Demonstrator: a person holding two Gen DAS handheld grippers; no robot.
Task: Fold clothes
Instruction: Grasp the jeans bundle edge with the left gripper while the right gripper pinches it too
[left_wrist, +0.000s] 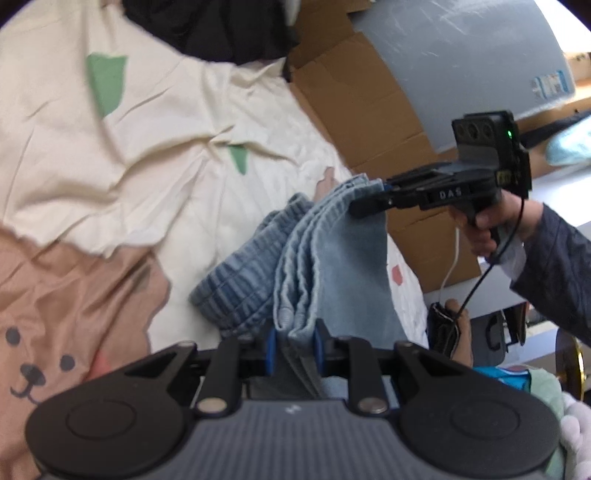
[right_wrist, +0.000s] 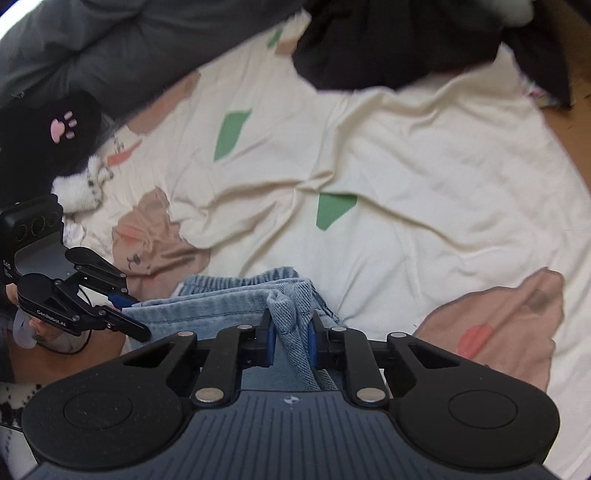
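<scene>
Both tongs are clamped on the jeans (left_wrist: 332, 258): left gripper (left_wrist: 294, 341) at six o'clock, right gripper (left_wrist: 373, 195) at three.

Reading "DAS" in white letters on the body of the right tongs (left_wrist: 384, 195), right of centre in the left wrist view. Showing "GenRobot.AI" on the dark arm of the left tongs (right_wrist: 129, 314), and "DAS" on its housing, at the left edge of the right wrist view.
</scene>
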